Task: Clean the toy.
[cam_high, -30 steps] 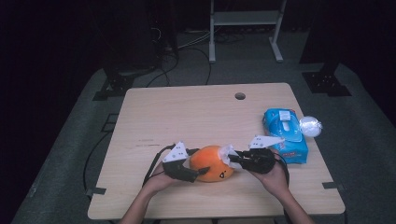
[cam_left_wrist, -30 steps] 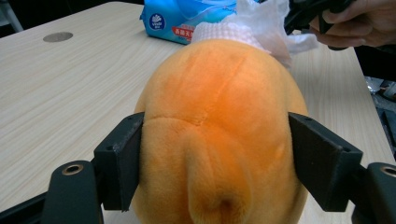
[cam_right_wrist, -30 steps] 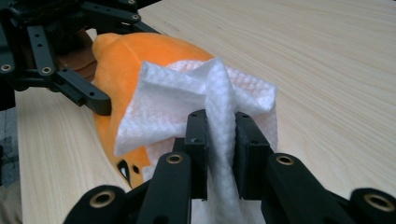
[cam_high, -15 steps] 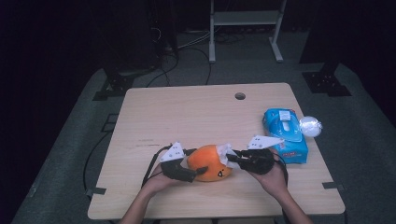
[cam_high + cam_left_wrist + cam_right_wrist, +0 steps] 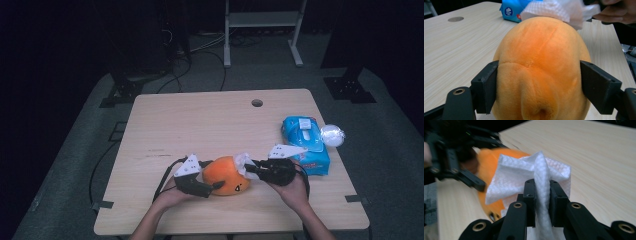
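Observation:
An orange plush toy [image 5: 227,175] lies on the wooden table [image 5: 200,125] near its front edge. My left gripper [image 5: 215,186] grips it from the left; in the left gripper view both pads [image 5: 485,87] press into the plush [image 5: 541,62], though the jaws have just been opening a little. From the right, my right gripper [image 5: 248,167] is shut on a white wipe [image 5: 242,161] that rests against the toy's top. The right gripper view has the folded wipe [image 5: 524,177] pinched between the jaws of my right gripper [image 5: 541,192], with the plush [image 5: 487,162] behind it.
A blue pack of wipes [image 5: 305,142] lies at the table's right edge, just beyond my right hand. A crumpled white ball [image 5: 332,135] sits beside it. A round cable hole [image 5: 257,103] is near the far edge. Beyond the table stands a metal shelf frame [image 5: 262,20].

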Demonstrator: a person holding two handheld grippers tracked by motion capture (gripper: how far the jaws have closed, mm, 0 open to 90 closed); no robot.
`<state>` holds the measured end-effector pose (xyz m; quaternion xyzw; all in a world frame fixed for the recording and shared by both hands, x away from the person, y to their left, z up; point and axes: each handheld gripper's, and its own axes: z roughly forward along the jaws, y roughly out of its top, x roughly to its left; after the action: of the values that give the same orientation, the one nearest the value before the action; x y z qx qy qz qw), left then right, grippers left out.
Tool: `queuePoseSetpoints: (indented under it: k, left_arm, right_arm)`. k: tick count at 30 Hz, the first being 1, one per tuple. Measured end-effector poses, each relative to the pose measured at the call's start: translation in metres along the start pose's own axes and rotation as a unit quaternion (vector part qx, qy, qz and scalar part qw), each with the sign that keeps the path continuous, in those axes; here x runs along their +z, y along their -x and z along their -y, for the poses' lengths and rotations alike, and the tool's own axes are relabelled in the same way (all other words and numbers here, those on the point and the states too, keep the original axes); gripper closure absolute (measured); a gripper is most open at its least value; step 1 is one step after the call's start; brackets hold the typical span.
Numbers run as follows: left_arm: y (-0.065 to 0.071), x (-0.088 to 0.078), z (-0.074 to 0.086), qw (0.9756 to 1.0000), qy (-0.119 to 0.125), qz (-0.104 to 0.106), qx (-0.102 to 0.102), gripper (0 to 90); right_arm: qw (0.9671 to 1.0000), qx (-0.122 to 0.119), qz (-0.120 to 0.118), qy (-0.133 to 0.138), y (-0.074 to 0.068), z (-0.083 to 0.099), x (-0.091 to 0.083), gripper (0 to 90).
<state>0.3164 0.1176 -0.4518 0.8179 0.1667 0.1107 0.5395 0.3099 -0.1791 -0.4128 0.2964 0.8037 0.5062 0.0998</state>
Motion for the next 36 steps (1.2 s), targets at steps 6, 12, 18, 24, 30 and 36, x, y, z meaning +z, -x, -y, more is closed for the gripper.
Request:
queuePoseSetpoints:
  k: [6, 12, 18, 24, 30, 36]
  left_arm:
    - [0.004, 0.002, -0.001, 1.0000, -0.002, -0.003, 0.005, 20.8]
    - [0.001, 0.001, 0.000, 1.0000, 0.002, 0.001, 0.000, 20.7]
    - [-0.002, 0.000, 0.001, 1.0000, 0.001, 0.002, -0.009, 20.2]
    - [0.005, 0.001, -0.005, 0.9999, -0.011, 0.006, 0.008, 20.2]
    - [0.011, 0.001, -0.010, 0.9990, -0.022, 0.024, 0.032, 15.7]
    - [0.006, -0.003, -0.016, 0.9995, -0.016, 0.025, 0.013, 19.7]
  right_arm:
    - [0.9998, 0.010, 0.001, -0.018, 0.005, 0.009, 0.005, 77.1]
    - [0.9996, 0.022, 0.011, -0.010, 0.007, 0.008, 0.001, 77.1]
    - [0.9997, 0.018, 0.002, -0.014, 0.005, 0.009, 0.006, 77.0]
    - [0.9992, 0.040, 0.009, -0.004, 0.009, 0.009, 0.002, 77.0]
    - [0.9999, 0.005, -0.010, 0.001, -0.006, 0.001, 0.006, 77.0]
    - [0.9999, -0.006, -0.005, -0.011, -0.005, 0.004, 0.003, 77.0]
